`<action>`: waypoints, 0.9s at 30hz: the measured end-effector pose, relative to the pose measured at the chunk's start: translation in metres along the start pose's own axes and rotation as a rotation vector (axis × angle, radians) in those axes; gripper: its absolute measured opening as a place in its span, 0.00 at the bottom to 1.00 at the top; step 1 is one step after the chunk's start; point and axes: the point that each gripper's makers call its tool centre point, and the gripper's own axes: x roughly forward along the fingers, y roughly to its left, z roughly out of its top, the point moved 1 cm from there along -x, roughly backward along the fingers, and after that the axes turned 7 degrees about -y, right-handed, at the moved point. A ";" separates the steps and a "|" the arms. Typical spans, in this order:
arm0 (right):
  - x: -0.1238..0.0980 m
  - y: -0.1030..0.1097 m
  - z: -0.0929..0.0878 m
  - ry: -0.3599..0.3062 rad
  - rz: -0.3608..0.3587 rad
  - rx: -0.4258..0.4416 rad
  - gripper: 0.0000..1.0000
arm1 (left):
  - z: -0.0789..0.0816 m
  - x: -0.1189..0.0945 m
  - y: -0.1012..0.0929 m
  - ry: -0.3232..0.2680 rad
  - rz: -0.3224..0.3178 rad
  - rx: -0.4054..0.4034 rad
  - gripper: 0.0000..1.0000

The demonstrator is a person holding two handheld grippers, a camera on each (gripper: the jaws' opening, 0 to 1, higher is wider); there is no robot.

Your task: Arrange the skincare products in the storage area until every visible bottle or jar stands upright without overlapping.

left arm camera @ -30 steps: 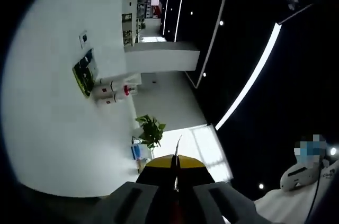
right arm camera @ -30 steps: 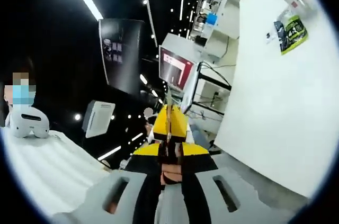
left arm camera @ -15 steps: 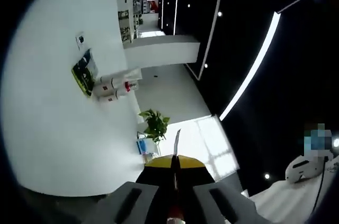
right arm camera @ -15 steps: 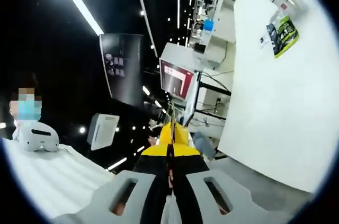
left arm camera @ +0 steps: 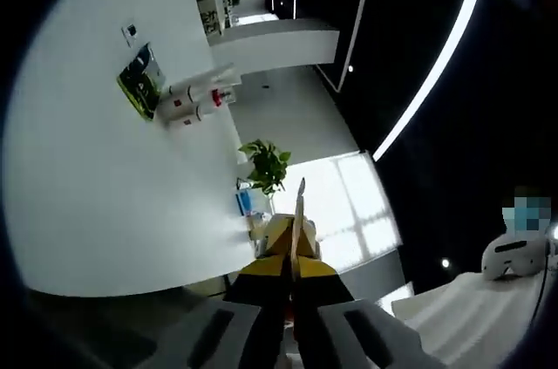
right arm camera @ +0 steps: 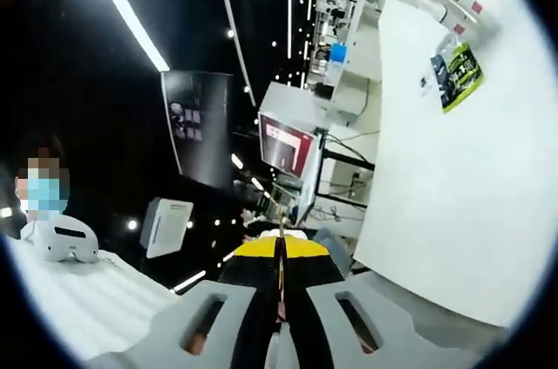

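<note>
Your broad white surface (left arm camera: 113, 194) is filling the left side of the left gripper view, rolled steeply so it is running up the picture, with a dark ceiling and a long bright light strip (left arm camera: 427, 72) to the right. White tube-shaped skincare bottles with red caps (left arm camera: 199, 99) are lying on their sides near the far edge of that surface, just beside a green-and-black packet (left arm camera: 141, 81) that is lying flat. A leafy green potted plant (left arm camera: 266, 164) is standing past the surface's edge. Your left tongs (left arm camera: 292, 251), yellow-and-black at the tip, are pressed together with nothing between them, well apart from the bottles.

Over in the right gripper view, the same white surface is sweeping down the right side, with the green packet on it and the bottles at the upper edge. Your right tongs (right arm camera: 281, 251) are likewise squeezed closed and carrying nothing, pointing toward a red-and-white monitor screen (right arm camera: 286, 144) in the dim background.
</note>
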 end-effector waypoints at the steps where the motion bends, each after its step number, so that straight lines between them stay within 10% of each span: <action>1: 0.001 0.002 0.001 -0.008 0.006 -0.003 0.00 | 0.001 0.000 -0.002 -0.011 -0.014 -0.018 0.01; 10: 0.010 -0.003 -0.003 -0.025 -0.019 -0.065 0.09 | 0.022 -0.006 0.000 -0.119 -0.023 -0.070 0.01; 27: -0.003 -0.006 -0.004 0.065 -0.047 -0.012 0.00 | 0.010 -0.010 0.007 -0.005 0.055 0.039 0.15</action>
